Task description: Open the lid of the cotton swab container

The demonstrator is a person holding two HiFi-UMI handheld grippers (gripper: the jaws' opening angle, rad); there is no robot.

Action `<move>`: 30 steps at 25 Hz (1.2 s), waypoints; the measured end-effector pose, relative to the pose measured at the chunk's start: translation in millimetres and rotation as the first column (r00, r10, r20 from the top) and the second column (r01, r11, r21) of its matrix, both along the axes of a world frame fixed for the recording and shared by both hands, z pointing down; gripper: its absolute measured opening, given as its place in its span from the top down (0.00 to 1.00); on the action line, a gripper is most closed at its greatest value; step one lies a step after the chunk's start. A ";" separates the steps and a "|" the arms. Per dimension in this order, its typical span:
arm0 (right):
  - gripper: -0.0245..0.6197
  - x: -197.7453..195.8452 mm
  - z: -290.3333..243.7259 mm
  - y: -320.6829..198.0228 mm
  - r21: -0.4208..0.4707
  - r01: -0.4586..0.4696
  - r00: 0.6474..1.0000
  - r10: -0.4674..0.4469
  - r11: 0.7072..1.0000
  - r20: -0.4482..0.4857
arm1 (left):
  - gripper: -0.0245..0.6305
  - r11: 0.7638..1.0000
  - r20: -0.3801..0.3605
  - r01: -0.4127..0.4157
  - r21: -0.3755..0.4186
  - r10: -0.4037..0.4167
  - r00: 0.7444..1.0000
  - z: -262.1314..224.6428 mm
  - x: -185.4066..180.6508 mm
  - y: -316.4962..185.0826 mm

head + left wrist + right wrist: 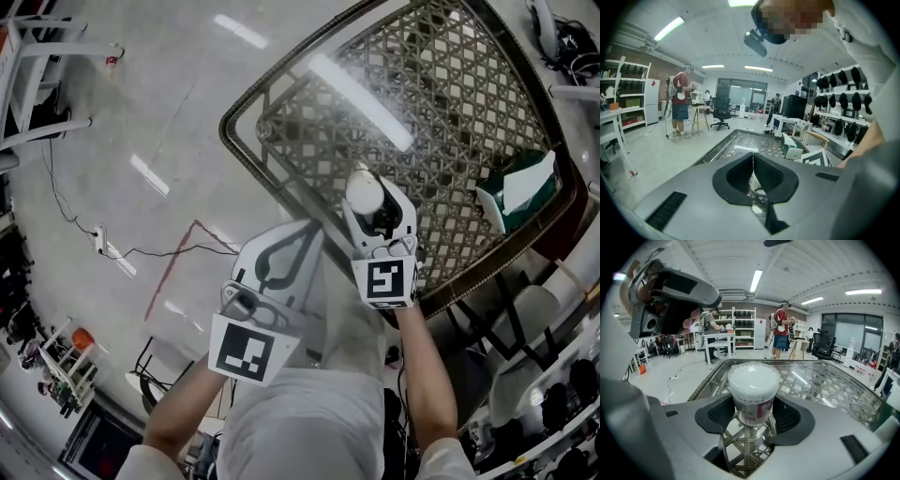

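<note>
On glass-top lattice table [450, 103], near the edge closest to the person, cotton swab container [364, 190] stands upright w/ white lid [753, 376] on. R gripper [753, 414] has both pads [790, 416] against container's sides, clamped below lid. L gripper [753, 164] is off table's edge over floor, jaws together, nothing btwn them. Green/white box [520, 187] lies further right on table.

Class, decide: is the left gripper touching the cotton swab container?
Apart. The head view shows the left gripper at the table edge, with clear space between it and the cotton swab container. The left gripper view shows nothing between its jaws.
</note>
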State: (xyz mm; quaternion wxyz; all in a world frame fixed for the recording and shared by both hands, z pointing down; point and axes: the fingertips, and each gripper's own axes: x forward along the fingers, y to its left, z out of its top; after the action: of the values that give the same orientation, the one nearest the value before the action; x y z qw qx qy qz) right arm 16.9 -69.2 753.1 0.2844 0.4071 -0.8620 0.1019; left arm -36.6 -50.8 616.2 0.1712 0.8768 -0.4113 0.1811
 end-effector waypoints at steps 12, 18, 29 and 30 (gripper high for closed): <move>0.58 11.4 -59.8 1.9 -0.012 -0.006 0.997 0.007 1.000 0.071 | 0.96 0.999 -0.002 -0.008 0.048 0.008 1.000 -44.8 4.5 -3.9; 0.58 26.2 -113.3 -2.7 0.017 -0.028 0.996 0.026 0.999 0.085 | 0.96 0.998 -0.017 0.013 0.068 -0.012 1.000 -77.0 10.7 -7.5; 0.58 32.6 -232.4 1.9 0.071 -0.029 0.998 0.025 0.997 0.052 | 0.96 0.989 -0.095 0.117 0.086 -0.108 0.990 -154.6 3.8 -4.5; 0.58 31.8 -241.4 3.2 0.076 -0.021 0.999 0.018 0.997 0.043 | 0.96 0.989 -0.107 0.117 0.085 -0.108 0.988 -161.8 3.0 -4.0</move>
State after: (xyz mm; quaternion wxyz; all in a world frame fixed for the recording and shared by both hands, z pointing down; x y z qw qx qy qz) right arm 48.7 -66.0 511.7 0.2495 0.4238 -0.8670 0.0801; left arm -33.6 -54.8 454.4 0.1617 0.8673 -0.4586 0.1069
